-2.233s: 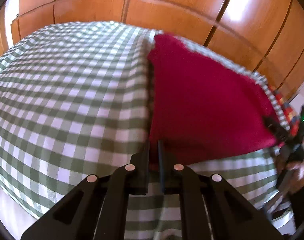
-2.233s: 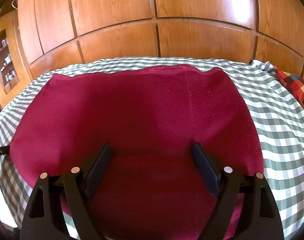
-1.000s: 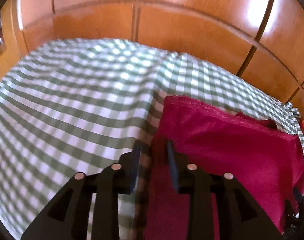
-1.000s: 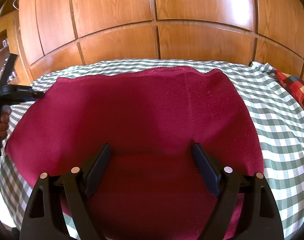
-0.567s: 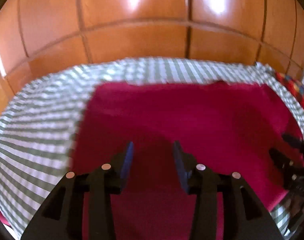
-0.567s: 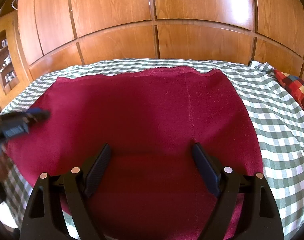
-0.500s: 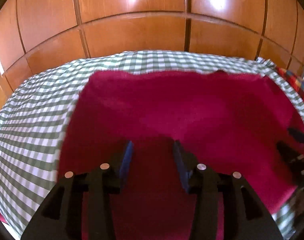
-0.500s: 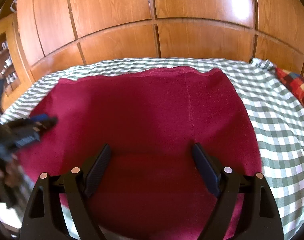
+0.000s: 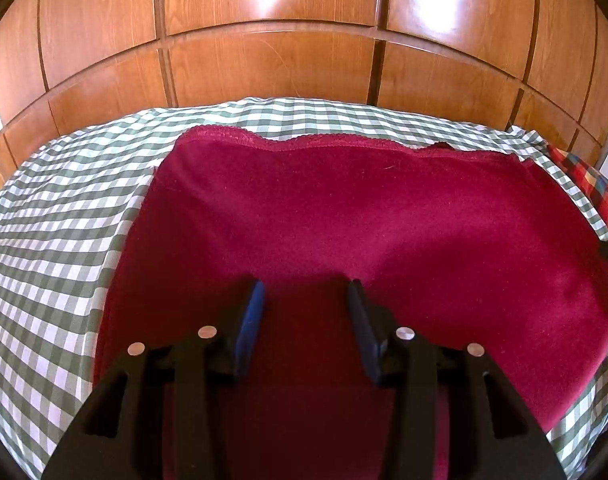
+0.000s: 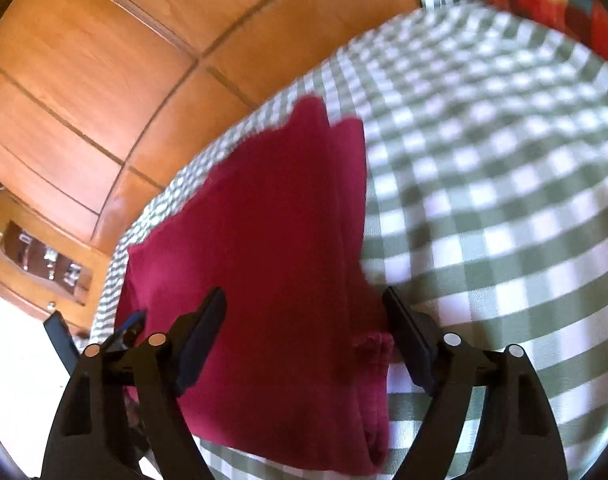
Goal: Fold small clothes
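Lying flat on the checked bedsheet (image 9: 56, 216) below the wooden panelling (image 9: 272, 68): red garment (image 9: 364, 220), seemingly part folded. Hovering over its near edge, left gripper (image 9: 304, 300) unclenched, nothing between the pads. Closing slightly, right gripper (image 10: 304, 312) straddling the garment's layered edge, empty, probably lining up another fold.

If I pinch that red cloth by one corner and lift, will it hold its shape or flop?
The red cloth probably flops: it lies in soft layers on the checked sheet, with a wavy far edge. It looks light and thin. Its fuzzy surface likely grips the pads rather than slipping.
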{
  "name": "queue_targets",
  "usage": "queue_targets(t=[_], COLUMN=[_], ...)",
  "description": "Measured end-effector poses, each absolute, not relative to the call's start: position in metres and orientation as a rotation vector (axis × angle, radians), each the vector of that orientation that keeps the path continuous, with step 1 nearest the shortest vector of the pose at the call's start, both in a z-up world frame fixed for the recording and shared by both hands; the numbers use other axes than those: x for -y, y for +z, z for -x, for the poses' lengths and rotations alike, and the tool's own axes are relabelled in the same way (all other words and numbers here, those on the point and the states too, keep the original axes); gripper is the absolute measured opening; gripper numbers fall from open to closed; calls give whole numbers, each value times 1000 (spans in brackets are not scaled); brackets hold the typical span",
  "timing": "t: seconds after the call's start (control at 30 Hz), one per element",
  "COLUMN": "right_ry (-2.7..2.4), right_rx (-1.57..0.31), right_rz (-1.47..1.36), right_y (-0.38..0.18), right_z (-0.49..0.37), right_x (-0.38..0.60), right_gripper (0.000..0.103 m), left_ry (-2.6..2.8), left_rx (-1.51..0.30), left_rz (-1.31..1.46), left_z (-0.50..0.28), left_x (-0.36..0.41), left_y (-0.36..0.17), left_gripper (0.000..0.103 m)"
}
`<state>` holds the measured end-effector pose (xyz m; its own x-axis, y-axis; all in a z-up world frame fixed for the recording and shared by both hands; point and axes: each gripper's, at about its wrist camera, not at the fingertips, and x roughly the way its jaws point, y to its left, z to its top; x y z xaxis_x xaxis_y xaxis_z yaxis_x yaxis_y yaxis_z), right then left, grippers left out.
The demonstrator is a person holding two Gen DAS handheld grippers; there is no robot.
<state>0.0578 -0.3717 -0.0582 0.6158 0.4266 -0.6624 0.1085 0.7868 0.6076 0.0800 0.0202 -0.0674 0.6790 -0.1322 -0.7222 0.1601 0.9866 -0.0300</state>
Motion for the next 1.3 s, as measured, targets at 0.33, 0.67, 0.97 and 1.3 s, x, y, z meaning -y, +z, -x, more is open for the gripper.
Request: queue_targets(t=[0.33,0.67,0.97,1.3], right_ry=[335,338,315,415], right_rx=[-926,-912,-900,-814], right_rz=[-697,-725,-689,-565], right_y=[-66,-70,-48,21], right_z=[-56,-59,-62,-74], right_x=[359,352,342,289], right_gripper=[57,43,33,31], left_ry=[-165,-163,-158,-225], left_rx=[-798,-797,-809,-834], left_rz=[-22,-25,-31,149], left_z=[-78,-78,-80,-55], left_x=[-21,-21,-22,-85], left_y=[-69,-69,-66,-32], left_gripper=[44,44,44,32])
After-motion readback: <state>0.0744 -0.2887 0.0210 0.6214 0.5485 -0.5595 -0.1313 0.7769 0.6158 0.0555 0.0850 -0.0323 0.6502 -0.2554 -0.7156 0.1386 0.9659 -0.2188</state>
